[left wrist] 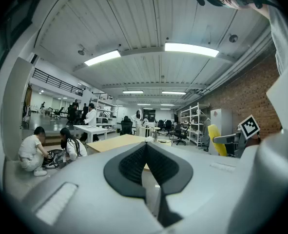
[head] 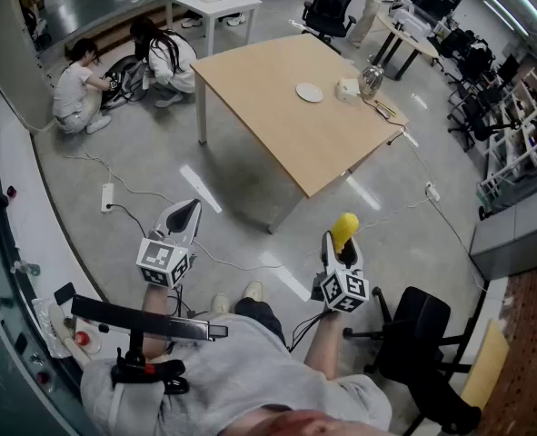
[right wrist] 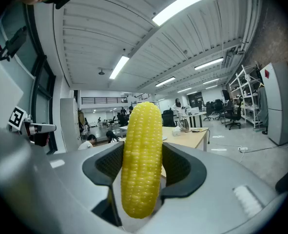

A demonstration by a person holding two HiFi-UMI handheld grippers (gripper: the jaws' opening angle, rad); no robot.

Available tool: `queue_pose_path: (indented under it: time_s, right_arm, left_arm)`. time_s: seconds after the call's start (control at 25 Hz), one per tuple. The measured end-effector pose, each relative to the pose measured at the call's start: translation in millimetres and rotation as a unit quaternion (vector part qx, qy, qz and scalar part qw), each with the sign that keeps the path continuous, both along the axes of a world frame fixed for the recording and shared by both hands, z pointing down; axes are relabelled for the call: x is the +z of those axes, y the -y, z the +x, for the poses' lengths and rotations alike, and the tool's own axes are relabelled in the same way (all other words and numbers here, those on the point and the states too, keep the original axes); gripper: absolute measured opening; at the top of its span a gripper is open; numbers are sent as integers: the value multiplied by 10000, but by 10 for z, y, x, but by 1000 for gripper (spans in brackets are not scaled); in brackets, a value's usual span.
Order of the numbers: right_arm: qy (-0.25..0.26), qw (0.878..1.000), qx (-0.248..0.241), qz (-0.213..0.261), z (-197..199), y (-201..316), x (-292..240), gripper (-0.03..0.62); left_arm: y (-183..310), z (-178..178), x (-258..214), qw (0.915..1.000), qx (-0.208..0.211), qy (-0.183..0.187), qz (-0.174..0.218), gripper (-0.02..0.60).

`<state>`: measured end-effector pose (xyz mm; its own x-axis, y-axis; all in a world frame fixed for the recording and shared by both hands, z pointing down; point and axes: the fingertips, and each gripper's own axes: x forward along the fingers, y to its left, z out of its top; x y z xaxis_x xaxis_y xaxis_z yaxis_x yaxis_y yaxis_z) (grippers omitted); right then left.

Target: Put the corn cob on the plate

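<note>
1. Grey polished floor (head: pixel 159 171) is lying under both grippers, which are hanging well short of the desk (head: pixel 277 125).
2. At six o'clock of the plate, the right gripper (head: pixel 342 254) is holding the corn cob (right wrist: pixel 142 160), its fingers (right wrist: pixel 107 167) clamping it from both sides with its long axis upright.
3. At nine o'clock of it, the left gripper (head: pixel 184 214) is hovering with fingers pressed together on nothing.
4. Farther off, at about twelve o'clock from the cob, the plate (head: pixel 310 92) is sitting on the desk, well apart. The right hand is nearer, so the carry is likely heading straight ahead.
</note>
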<state>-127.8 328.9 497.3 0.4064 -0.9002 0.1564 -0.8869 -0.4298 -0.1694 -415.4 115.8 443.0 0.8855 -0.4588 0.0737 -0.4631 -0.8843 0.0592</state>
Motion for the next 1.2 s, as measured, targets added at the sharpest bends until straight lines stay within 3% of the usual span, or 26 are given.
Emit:
queue_pose_path:
  time_s: [0.52, 0.8, 1.2]
  right_arm:
    - [121, 9990, 372, 210, 260, -194, -16, 249]
    - [210, 9975, 665, 129, 712, -361, 12, 249]
    - [205, 9990, 380, 151, 1314, -329, 40, 249]
  left_arm:
    - [16, 351, 65, 9995, 301, 35, 33, 20]
    - [7, 980, -1, 9981, 604, 74, 13, 20]
    - [-34, 1837, -155, 9975, 689, 26, 184, 20]
